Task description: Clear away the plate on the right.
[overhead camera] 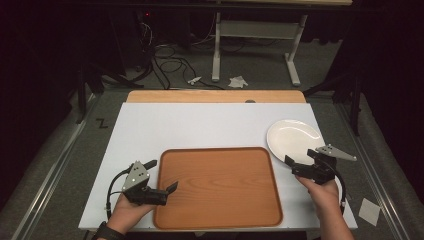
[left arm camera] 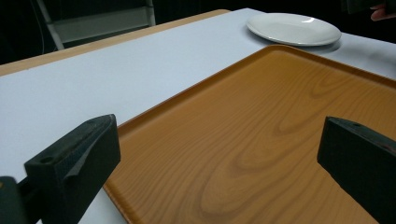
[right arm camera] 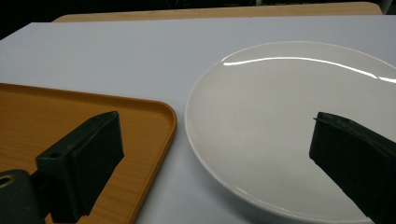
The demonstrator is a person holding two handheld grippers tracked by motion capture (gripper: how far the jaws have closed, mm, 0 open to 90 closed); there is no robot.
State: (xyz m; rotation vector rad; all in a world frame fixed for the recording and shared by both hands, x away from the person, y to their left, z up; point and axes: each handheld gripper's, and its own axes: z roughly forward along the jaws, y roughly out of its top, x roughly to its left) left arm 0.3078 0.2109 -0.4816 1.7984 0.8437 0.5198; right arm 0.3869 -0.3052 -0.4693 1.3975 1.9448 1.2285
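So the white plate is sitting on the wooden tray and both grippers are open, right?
Not quite. The white plate sits on the white tabletop beside the wooden tray, off its far right corner; the high view shows this. The left gripper and right gripper are indeed open.

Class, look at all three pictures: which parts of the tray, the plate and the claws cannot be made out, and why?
- Tray: its near and right sides are cut off by the left gripper view's edges.
- Plate: its right and near rim are cut off in the right gripper view, partly behind a jaw.
- Right claw: in the high view, too small to judge whether it touches the plate.
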